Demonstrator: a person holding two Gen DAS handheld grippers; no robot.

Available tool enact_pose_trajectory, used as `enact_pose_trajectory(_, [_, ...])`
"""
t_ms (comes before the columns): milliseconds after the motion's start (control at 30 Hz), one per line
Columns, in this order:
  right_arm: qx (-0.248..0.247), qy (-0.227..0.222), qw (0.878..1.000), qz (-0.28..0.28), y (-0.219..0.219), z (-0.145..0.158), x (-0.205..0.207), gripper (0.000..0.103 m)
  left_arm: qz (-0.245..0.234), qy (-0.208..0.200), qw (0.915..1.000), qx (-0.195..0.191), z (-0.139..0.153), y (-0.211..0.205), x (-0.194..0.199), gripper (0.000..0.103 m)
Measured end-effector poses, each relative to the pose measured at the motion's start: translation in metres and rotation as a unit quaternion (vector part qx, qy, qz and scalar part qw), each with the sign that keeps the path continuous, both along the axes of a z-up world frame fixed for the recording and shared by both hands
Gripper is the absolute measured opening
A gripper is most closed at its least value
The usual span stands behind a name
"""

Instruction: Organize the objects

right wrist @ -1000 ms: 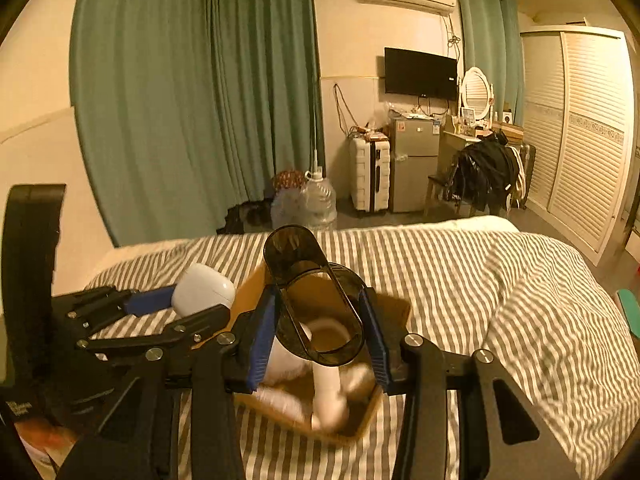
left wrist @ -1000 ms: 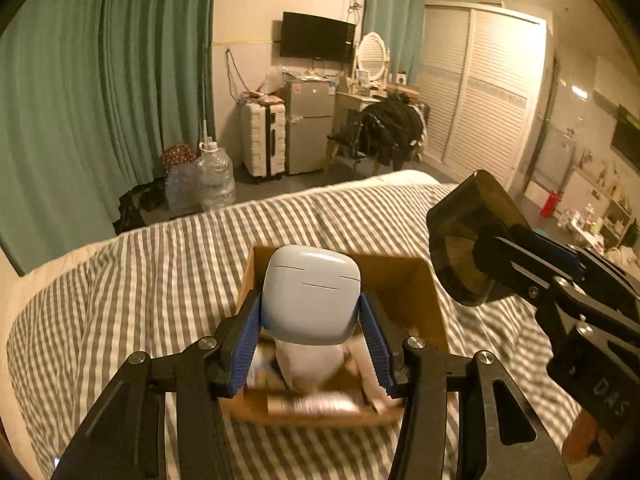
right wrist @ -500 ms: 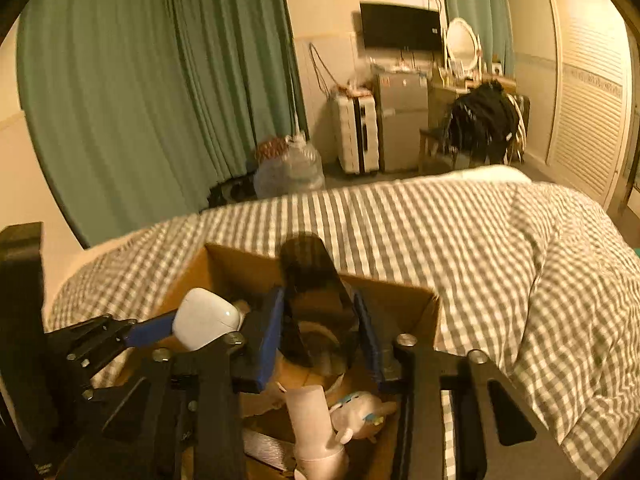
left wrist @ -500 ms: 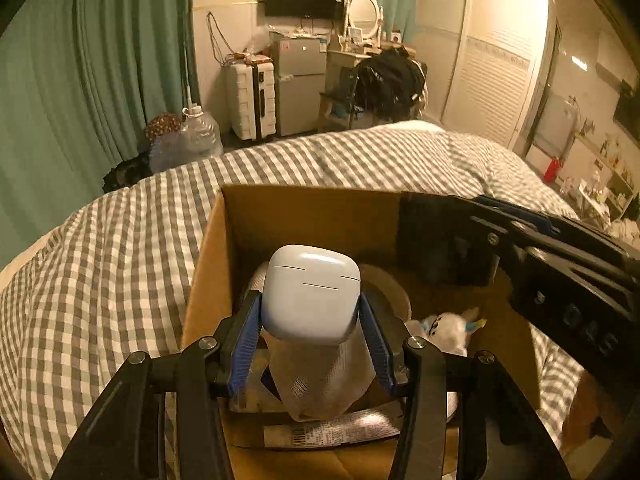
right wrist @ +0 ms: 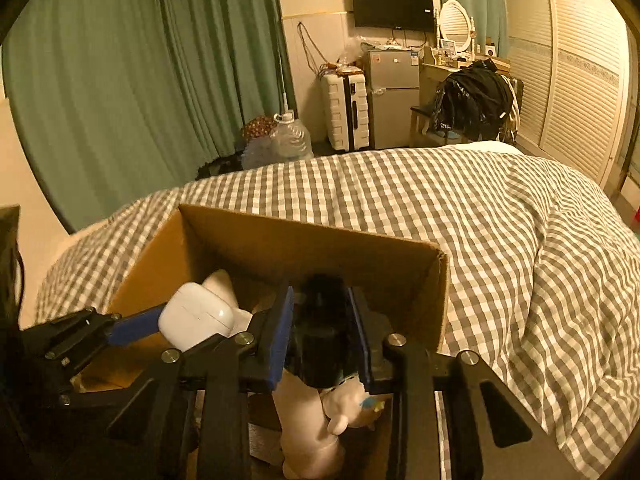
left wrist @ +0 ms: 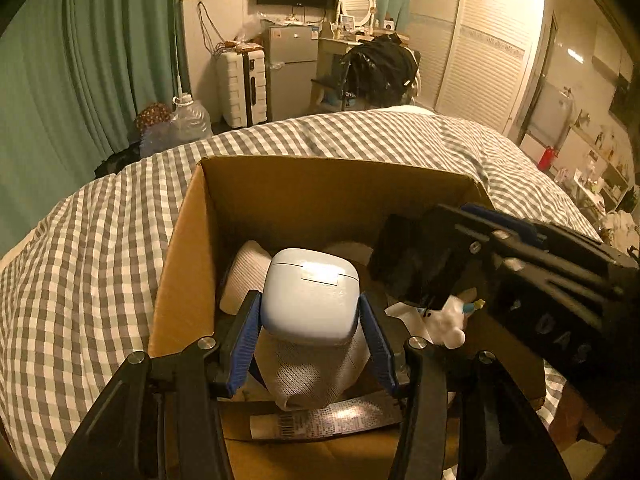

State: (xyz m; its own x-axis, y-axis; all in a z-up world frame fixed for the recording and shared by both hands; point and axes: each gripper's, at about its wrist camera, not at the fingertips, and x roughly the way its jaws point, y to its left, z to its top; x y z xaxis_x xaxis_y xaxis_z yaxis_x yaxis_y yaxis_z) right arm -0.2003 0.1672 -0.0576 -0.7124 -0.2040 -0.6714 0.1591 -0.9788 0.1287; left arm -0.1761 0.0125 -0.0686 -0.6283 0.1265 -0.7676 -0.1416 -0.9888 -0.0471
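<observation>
An open cardboard box [left wrist: 192, 240] [right wrist: 420, 292] sits on the checked bed. My left gripper [left wrist: 310, 320] is shut on a white earbuds case [left wrist: 310, 292], held low inside the box; the case also shows in the right wrist view [right wrist: 196, 316]. My right gripper [right wrist: 320, 340] is shut on a dark tinted plastic object [right wrist: 320, 332], also lowered into the box; it shows at the right in the left wrist view [left wrist: 412, 264]. Under them lie a white mesh-covered item [left wrist: 312, 372], a small white plush toy [left wrist: 444, 320] [right wrist: 344, 404] and a flat labelled packet [left wrist: 324, 420].
The grey-and-white checked bedcover [right wrist: 520, 240] surrounds the box. Beyond the bed are green curtains [left wrist: 80, 60], water jugs [left wrist: 188, 120], a white suitcase [left wrist: 244, 84], a small fridge [left wrist: 288, 68], a chair with black clothes [left wrist: 380, 68] and a louvred wardrobe [left wrist: 480, 40].
Both grippers have come down from above the box into it, each still holding its object. The box now fills more of both views.
</observation>
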Motion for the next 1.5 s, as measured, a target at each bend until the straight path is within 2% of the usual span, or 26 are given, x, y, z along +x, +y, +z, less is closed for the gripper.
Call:
enact_pose_trajectory(33, [-0.005, 0.001, 1.000, -0.001, -0.001, 0.002, 0.003, 0.030, 0.001, 0.000, 1.0000, -0.001, 0.000, 0.000, 0.000, 0.057])
enact_pose_trajectory(100, [-0.008, 0.004, 1.000, -0.008, 0.002, 0.005, 0.005, 0.043, 0.005, 0.002, 1.0000, -0.004, 0.002, 0.000, 0.003, 0.068])
enact_pose_trajectory(133, [-0.009, 0.007, 1.000, -0.012, 0.005, 0.007, 0.006, 0.045, 0.008, 0.007, 0.9999, -0.004, 0.003, -0.001, 0.004, 0.071])
enact_pose_trajectory(400, [-0.015, 0.026, 0.999, -0.038, 0.014, 0.023, 0.018, 0.068, 0.024, 0.033, 0.9992, -0.001, 0.017, -0.006, 0.009, 0.085])
enact_pose_trajectory(467, [-0.016, 0.034, 0.998, -0.045, 0.018, 0.029, 0.023, 0.072, 0.031, 0.038, 0.9988, -0.003, 0.021, -0.008, 0.011, 0.093])
enact_pose_trajectory(700, [-0.013, 0.067, 0.996, -0.066, 0.033, 0.048, 0.050, 0.087, 0.043, 0.076, 0.9961, -0.017, 0.044, -0.013, 0.027, 0.095])
enact_pose_trajectory(967, [-0.011, 0.106, 0.992, -0.072, 0.043, 0.072, 0.084, 0.097, 0.058, 0.131, 0.9896, -0.019, 0.079, -0.020, 0.064, 0.100])
enact_pose_trajectory(1200, [-0.012, 0.142, 0.986, -0.084, 0.049, 0.094, 0.118, 0.098, 0.067, 0.167, 0.9837, -0.005, 0.107, -0.025, 0.099, 0.101])
enact_pose_trajectory(1367, [-0.003, 0.162, 0.984, -0.078, 0.042, 0.107, 0.142, 0.100, 0.079, 0.180, 0.9805, -0.003, 0.111, -0.028, 0.123, 0.102])
enact_pose_trajectory(1500, [0.008, 0.167, 0.983, -0.072, 0.036, 0.106, 0.157, 0.101, 0.093, 0.189, 0.9776, -0.010, 0.109, -0.031, 0.140, 0.102])
